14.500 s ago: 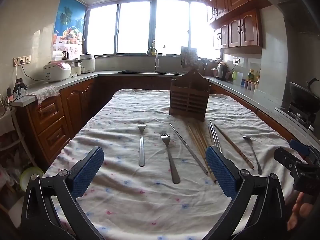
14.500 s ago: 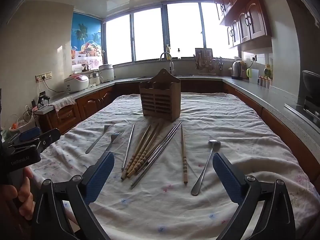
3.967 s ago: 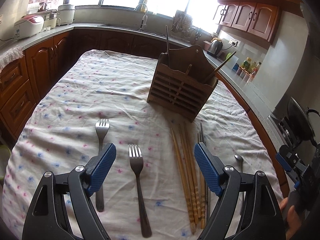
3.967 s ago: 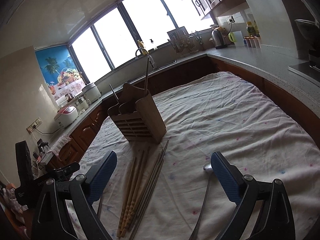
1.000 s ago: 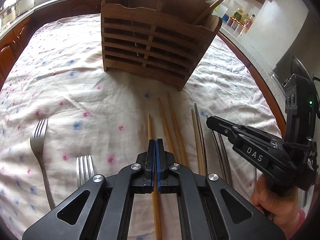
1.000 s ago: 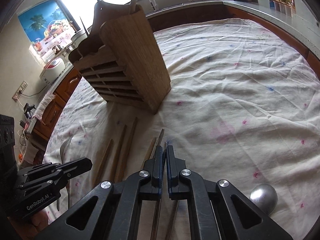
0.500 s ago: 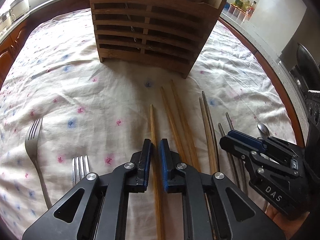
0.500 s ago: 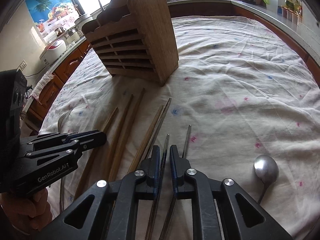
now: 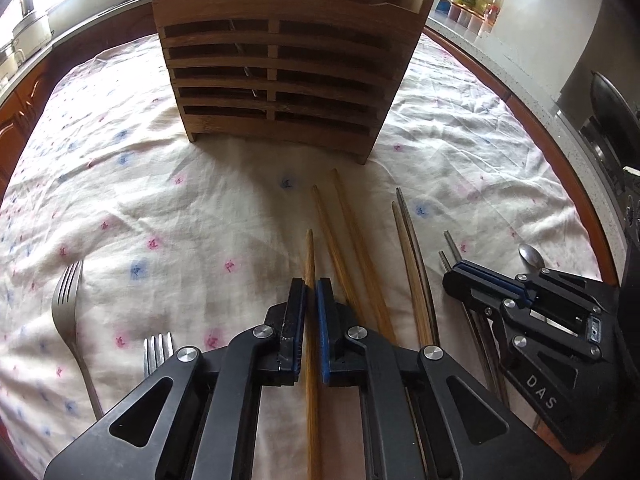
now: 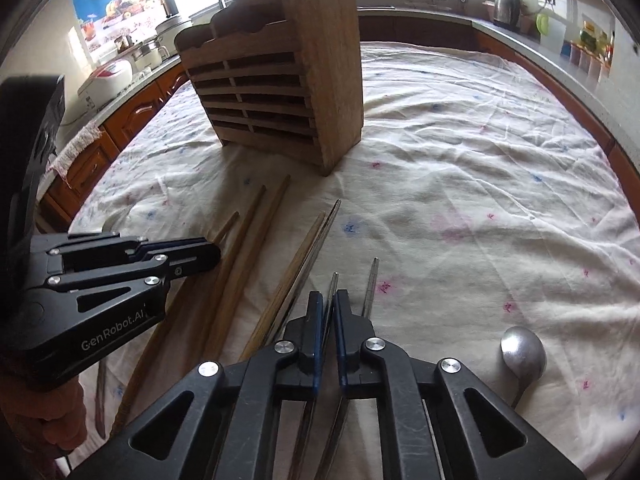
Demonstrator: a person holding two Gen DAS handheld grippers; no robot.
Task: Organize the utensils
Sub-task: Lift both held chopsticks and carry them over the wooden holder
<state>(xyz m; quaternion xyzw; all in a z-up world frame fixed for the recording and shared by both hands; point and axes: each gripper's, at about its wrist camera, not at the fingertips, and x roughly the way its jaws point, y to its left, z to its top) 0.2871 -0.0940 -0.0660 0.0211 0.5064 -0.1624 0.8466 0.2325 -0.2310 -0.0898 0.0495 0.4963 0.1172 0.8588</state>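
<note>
A slatted wooden utensil holder [image 9: 280, 72] stands upright on the cloth, with utensils in it; it also shows in the right wrist view [image 10: 280, 96]. Several chopsticks lie in front of it. My left gripper [image 9: 311, 292] is low over the cloth, its jaws narrowly apart around a bamboo chopstick [image 9: 309, 256]. My right gripper [image 10: 329, 304] has its jaws narrowly apart around a metal chopstick [image 10: 333, 284]; a second metal chopstick [image 10: 371, 280] lies beside it. I cannot tell whether either pad presses its chopstick.
Two forks [image 9: 66, 300] lie at the left of the flowered tablecloth [image 9: 120, 200]. A metal spoon [image 10: 522, 354] lies at the right. Other bamboo chopsticks [image 9: 348, 240] and darker ones [image 9: 408, 248] lie between the grippers. Kitchen counters ring the table.
Both grippers were shut a second ago, then opened a little over a chopstick each. They have since closed in around those chopsticks and sunk nearer the cloth.
</note>
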